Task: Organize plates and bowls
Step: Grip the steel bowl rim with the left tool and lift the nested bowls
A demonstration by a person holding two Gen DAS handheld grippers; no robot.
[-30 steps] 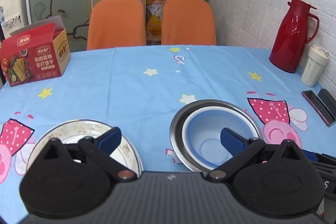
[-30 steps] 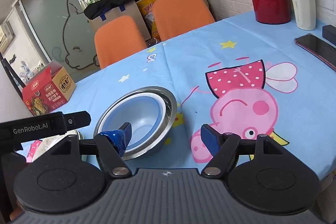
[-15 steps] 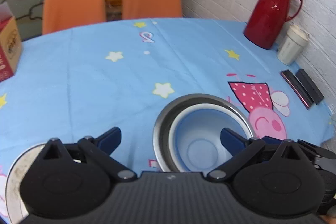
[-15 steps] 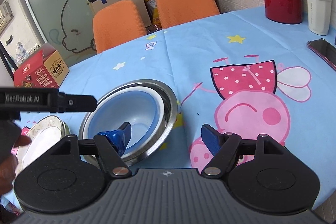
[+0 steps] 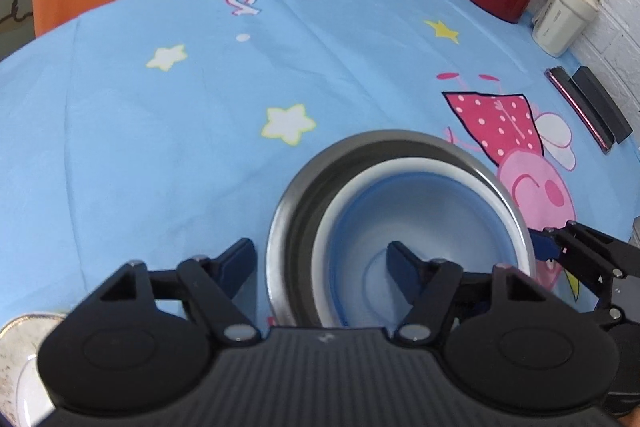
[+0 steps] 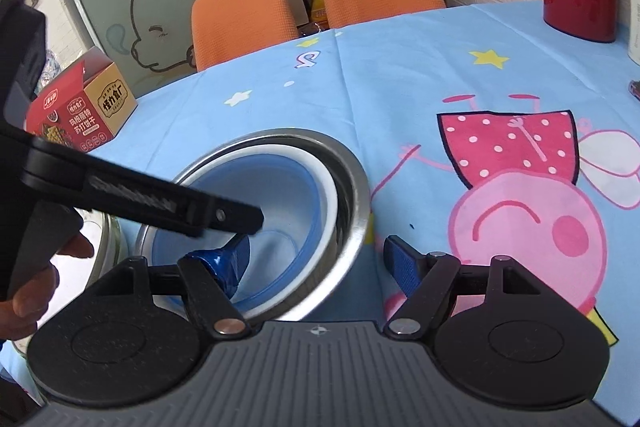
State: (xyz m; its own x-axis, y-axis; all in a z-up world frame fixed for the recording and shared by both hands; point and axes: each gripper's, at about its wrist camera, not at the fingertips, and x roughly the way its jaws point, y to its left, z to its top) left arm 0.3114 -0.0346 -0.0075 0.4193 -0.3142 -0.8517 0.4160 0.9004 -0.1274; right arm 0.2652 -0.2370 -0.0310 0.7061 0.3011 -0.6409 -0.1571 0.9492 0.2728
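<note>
the nesting looks partly done: the blue bowl (image 5: 424,223) already sits inside the steel bowl (image 5: 304,211) near the middle-front of the bench (image 5: 160,131), leaning toward the steel bowl's right side rather than centred. what seems left is the dirty white plate (image 5: 16,355), only a sliver of which shows at the lower-left corner of the left wrist view, lying on the bench apart from the bowls and not stacked with anything; no other plates or bowls can be made out. the left gripper (image 5: 320,263) hovers low over the near-left rim of the nested bowls with its jaws released and wide, one finger outside the steel wall over the cloth and the other over the blue bowl's hollow, so the rim lies between them but nothing is pinched. the right gripper (image 6: 316,259) comes in from the opposite side, jaws likewise spread and empty, straddling the right rim with its left finger down inside the blue bowl and its right finger outside over the cloth. in the right wrist view the left gripper's body crosses above the bowls, with the person's left hand (image 6: 36,283) wrapped around its handle. judging by this two-sided approach, the bowls are about to be gripped together, though neither side has closed yet.
</note>
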